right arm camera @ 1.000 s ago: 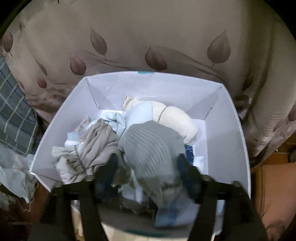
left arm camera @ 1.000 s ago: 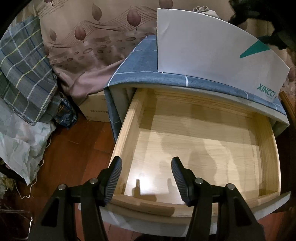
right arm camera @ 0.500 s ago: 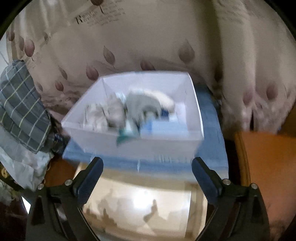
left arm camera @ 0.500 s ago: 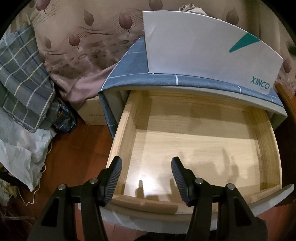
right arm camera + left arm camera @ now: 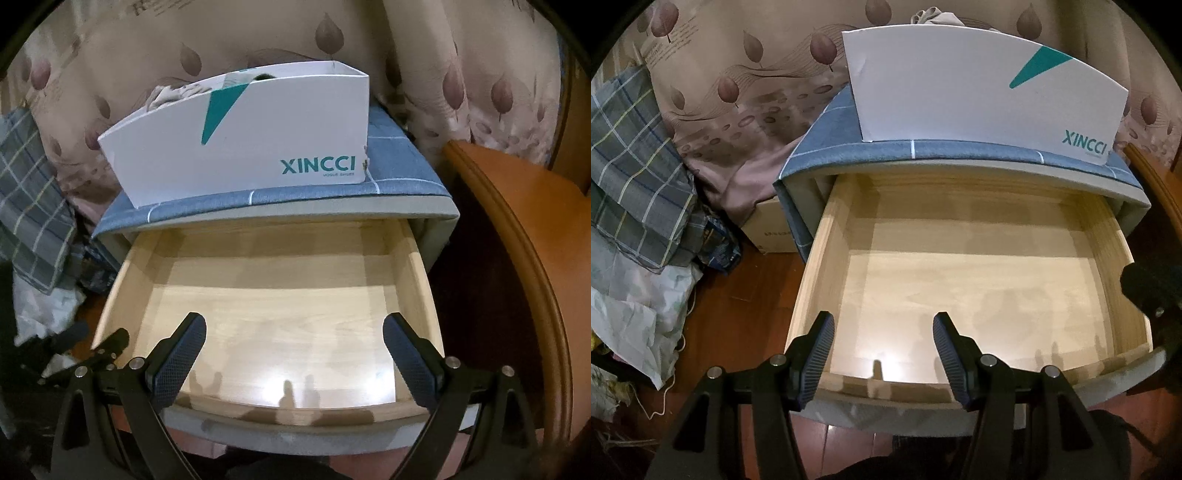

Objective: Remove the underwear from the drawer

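The wooden drawer (image 5: pixel 817 266) (image 5: pixel 122 280) is pulled out of the blue-covered nightstand (image 5: pixel 827 147), and its pale floor is bare. On the nightstand top stands a white XINCCI box (image 5: pixel 979 96) (image 5: pixel 251 147); folds of pale underwear (image 5: pixel 938 16) (image 5: pixel 166 98) show over its rim. My left gripper (image 5: pixel 883 321) hangs open over the drawer's front left, with nothing between its fingers. My right gripper (image 5: pixel 294 319) is open wide over the drawer's front and is empty too. A dark part of it shows at the left wrist view's right edge.
A leaf-patterned cloth (image 5: pixel 746 92) hangs behind the nightstand. Plaid fabric (image 5: pixel 631 177) and pale bags are piled on the floor at the left, with a cardboard box (image 5: pixel 772 229) beside them. Orange-brown wooden furniture (image 5: pixel 517 240) stands close on the right. The floor is red-brown wood (image 5: pixel 738 295).
My right gripper let go of a grey garment in the white box, opened wide, and drew back and down over the drawer. The left gripper barely moved.
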`<state>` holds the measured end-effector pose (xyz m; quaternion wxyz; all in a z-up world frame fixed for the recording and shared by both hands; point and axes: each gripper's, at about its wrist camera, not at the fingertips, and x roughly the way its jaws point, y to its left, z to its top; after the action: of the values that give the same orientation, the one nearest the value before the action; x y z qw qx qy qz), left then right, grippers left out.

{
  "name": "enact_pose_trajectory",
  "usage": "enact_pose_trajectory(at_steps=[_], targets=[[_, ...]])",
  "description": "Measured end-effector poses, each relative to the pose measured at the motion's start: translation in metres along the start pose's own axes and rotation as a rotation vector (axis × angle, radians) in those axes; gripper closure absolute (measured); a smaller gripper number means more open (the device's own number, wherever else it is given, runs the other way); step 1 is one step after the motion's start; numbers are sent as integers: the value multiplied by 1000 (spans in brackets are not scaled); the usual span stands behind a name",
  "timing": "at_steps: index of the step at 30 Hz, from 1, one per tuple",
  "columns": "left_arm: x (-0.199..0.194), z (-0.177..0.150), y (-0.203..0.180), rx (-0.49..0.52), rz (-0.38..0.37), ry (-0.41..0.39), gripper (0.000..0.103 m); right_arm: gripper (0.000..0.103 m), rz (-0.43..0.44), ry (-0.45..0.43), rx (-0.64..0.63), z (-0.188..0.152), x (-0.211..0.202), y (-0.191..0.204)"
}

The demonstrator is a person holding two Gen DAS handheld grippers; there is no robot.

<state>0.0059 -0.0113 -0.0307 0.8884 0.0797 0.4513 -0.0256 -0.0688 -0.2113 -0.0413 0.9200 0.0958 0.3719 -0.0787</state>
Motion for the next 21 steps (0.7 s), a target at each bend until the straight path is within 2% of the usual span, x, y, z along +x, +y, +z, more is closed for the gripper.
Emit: enact_pose_trajectory(at_steps=[2, 12, 21], targets=[[-1, -1, -2, 3, 2, -4, 46, 7, -3, -18, -4, -6, 1, 3], [-1, -3, -6, 19, 15, -12, 46, 6, -14, 18, 31, -21, 13, 3], [-1, -3, -7, 22, 17, -12, 46, 6, -7, 77, 48, -25, 25, 0]])
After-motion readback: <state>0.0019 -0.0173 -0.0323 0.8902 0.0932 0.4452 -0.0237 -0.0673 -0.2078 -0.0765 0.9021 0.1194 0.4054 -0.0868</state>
